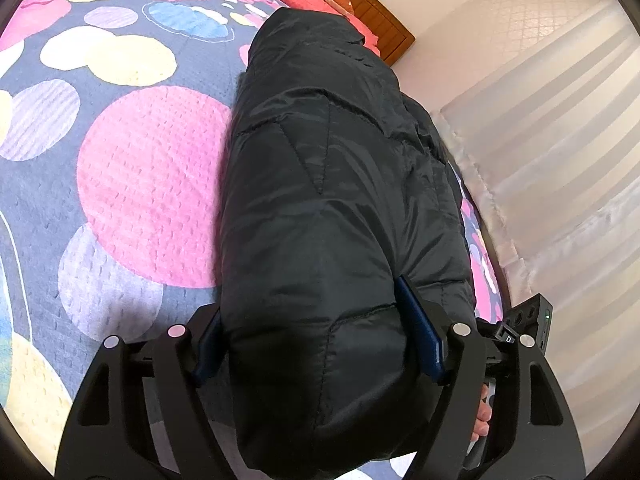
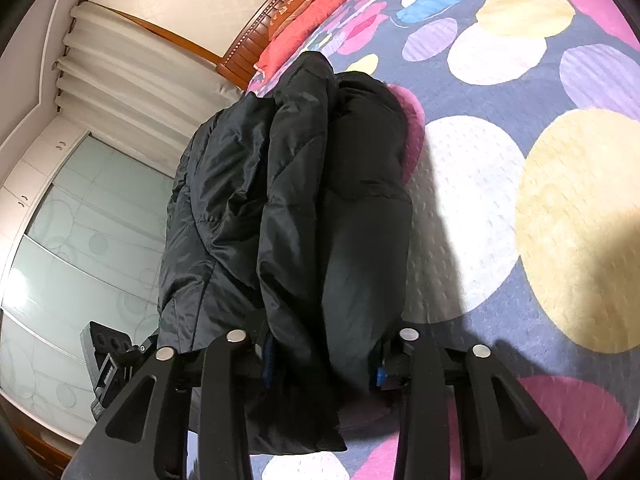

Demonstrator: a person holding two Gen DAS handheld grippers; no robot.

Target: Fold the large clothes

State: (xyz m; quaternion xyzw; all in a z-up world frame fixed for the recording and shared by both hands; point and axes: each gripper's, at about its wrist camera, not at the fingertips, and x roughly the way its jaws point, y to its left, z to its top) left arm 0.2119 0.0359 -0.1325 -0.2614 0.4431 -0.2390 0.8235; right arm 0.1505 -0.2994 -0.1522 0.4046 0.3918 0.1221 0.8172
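Now both my grippers clamp the black jacket (image 1: 320, 184), folded long on the spotted bedspread (image 1: 132, 168): left gripper (image 1: 316, 344) around one thick end, right gripper (image 2: 324, 356) pinching bunched layers.

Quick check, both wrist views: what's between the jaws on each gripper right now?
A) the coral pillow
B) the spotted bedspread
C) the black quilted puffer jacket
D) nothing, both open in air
C: the left gripper and the right gripper each have their jaws closed on bunched folds of the black quilted puffer jacket, which lies on the spotted bedspread.
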